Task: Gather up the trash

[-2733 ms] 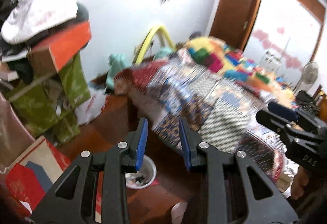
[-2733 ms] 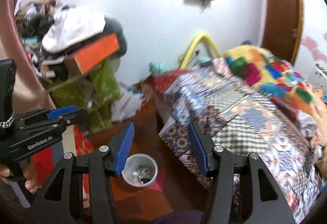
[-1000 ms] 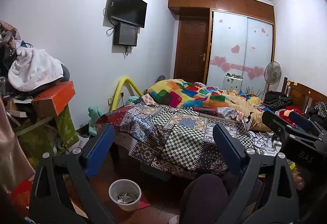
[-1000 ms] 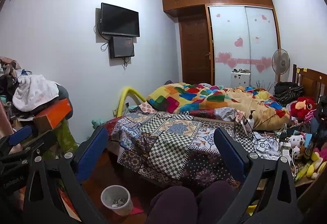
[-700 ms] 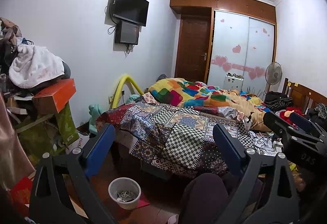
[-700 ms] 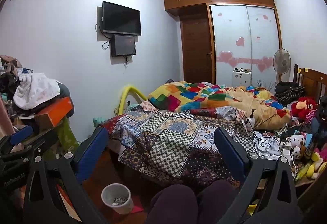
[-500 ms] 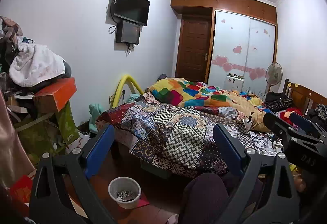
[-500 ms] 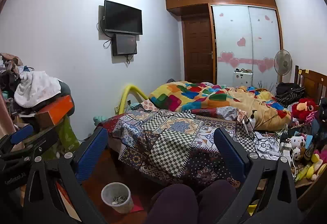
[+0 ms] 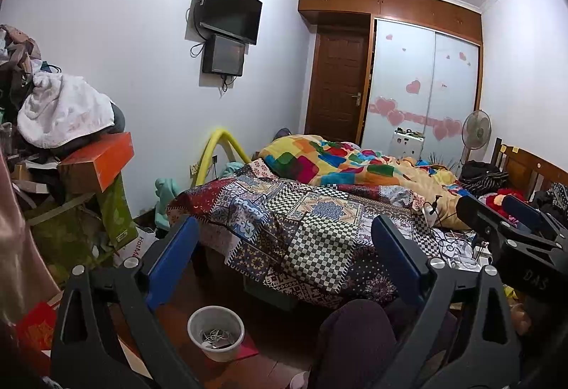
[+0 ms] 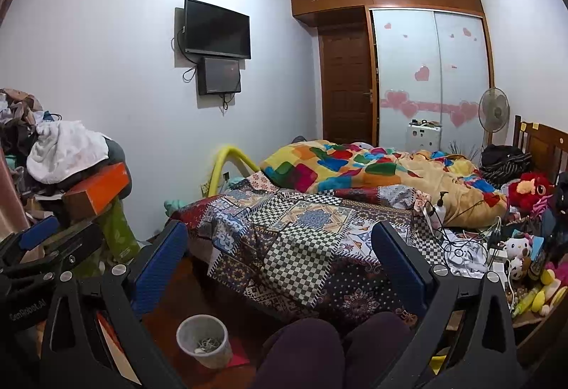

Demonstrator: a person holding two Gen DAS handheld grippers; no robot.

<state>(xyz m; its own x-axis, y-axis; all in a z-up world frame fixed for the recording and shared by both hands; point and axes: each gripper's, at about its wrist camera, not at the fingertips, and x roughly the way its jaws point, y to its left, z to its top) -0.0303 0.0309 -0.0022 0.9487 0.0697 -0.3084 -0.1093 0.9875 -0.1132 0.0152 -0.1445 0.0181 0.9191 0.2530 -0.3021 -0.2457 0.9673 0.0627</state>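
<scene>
A small white waste bin (image 9: pixel 216 332) with scraps inside stands on the wooden floor by the bed's foot; it also shows in the right wrist view (image 10: pixel 202 335). My left gripper (image 9: pixel 284 250) is open wide and empty, held high above the floor and facing the bed. My right gripper (image 10: pixel 280 250) is open wide and empty, held at a similar height. The right gripper shows at the right edge of the left wrist view (image 9: pixel 511 232). The left gripper shows at the left edge of the right wrist view (image 10: pixel 46 250).
A bed (image 9: pixel 319 211) with patchwork quilts fills the middle. Stacked boxes and clothes (image 9: pixel 71 147) stand at the left. Cables, toys and bottles (image 10: pixel 514 257) lie on the bed's right side. My knees (image 10: pixel 319 346) are at the bottom. A TV (image 10: pixel 216 30) hangs on the wall.
Both grippers opened from nearly shut to wide open and tilted up from the floor and bin to face the room. In the last second they barely move.
</scene>
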